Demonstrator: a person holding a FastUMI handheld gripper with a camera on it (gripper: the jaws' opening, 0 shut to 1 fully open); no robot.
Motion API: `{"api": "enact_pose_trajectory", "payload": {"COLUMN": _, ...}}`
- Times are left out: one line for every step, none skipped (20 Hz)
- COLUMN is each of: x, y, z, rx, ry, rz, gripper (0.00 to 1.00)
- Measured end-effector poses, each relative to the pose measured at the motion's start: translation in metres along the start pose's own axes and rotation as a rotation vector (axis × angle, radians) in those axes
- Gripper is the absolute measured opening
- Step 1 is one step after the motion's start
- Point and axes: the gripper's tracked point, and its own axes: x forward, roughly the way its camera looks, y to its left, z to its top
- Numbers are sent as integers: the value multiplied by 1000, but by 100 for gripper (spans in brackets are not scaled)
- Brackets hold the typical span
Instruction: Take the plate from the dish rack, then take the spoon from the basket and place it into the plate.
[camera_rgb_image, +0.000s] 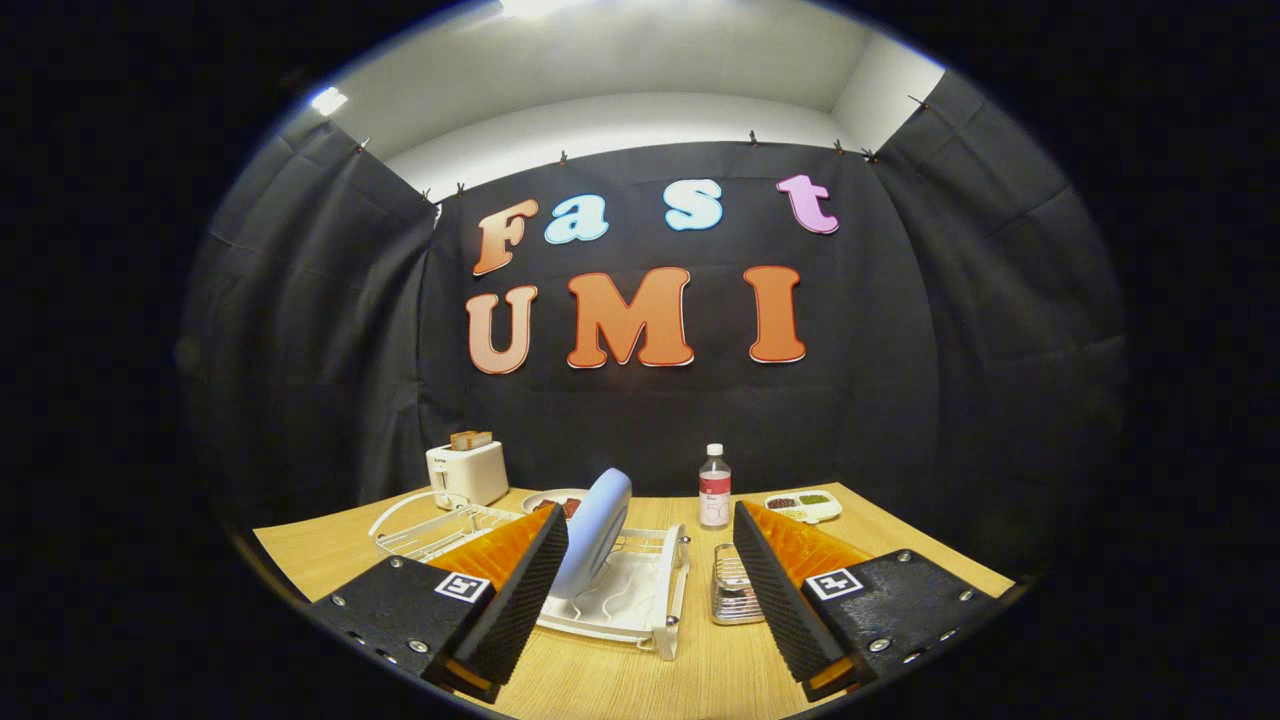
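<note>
- One gripper (650, 590) is seen at the bottom centre of the frame, its two fingers spread wide and nothing held.
- One pale blue plate (594, 533) stands on edge in one white dish rack (640, 600), between the fingers, close to the left one.
- One metal mesh basket (733, 590) sits just right of the rack; a spoon cannot be made out.
- At the back of the wooden table (700, 670) are seen one toaster (467, 471), one bottle (714, 487), one sectioned dish (803, 505) and one further plate (553, 501).
</note>
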Motion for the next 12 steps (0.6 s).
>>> {"api": "enact_pose_trajectory", "payload": {"x": 6, "y": 7, "z": -1, "rx": -8, "ry": 14, "rz": 39, "gripper": 99}}
{"api": "enact_pose_trajectory", "payload": {"x": 14, "y": 8, "z": -1, "rx": -13, "ry": 31, "rz": 48, "gripper": 99}}
{"api": "enact_pose_trajectory", "payload": {"x": 20, "y": 6, "z": -1, "rx": -7, "ry": 59, "rz": 42, "gripper": 99}}
{"api": "enact_pose_trajectory", "payload": {"x": 30, "y": 3, "z": -3, "rx": 7, "ry": 87, "rz": 40, "gripper": 99}}
{"api": "enact_pose_trajectory", "payload": {"x": 40, "y": 3, "z": -4, "rx": 29, "ry": 119, "rz": 38, "gripper": 99}}
{"api": "enact_pose_trajectory", "payload": {"x": 49, "y": 4, "z": -6, "rx": 54, "ry": 158, "rz": 40, "gripper": 99}}
{"api": "enact_pose_trajectory", "payload": {"x": 57, "y": 3, "z": -7, "rx": 78, "ry": 197, "rz": 37, "gripper": 99}}
{"api": "enact_pose_trajectory", "payload": {"x": 65, "y": 6, "z": -6, "rx": 90, "ry": 220, "rz": 47, "gripper": 99}}
{"api": "enact_pose_trajectory", "payload": {"x": 73, "y": 8, "z": -5, "rx": 95, "ry": 244, "rz": 47, "gripper": 98}}
{"api": "enact_pose_trajectory", "payload": {"x": 82, "y": 9, "z": -9, "rx": 94, "ry": 279, "rz": 47, "gripper": 98}}
{"api": "enact_pose_trajectory", "payload": {"x": 89, "y": 11, "z": -11, "rx": 88, "ry": 309, "rz": 45, "gripper": 98}}
{"api": "enact_pose_trajectory", "payload": {"x": 94, "y": 12, "z": -13, "rx": 84, "ry": 336, "rz": 44, "gripper": 97}}
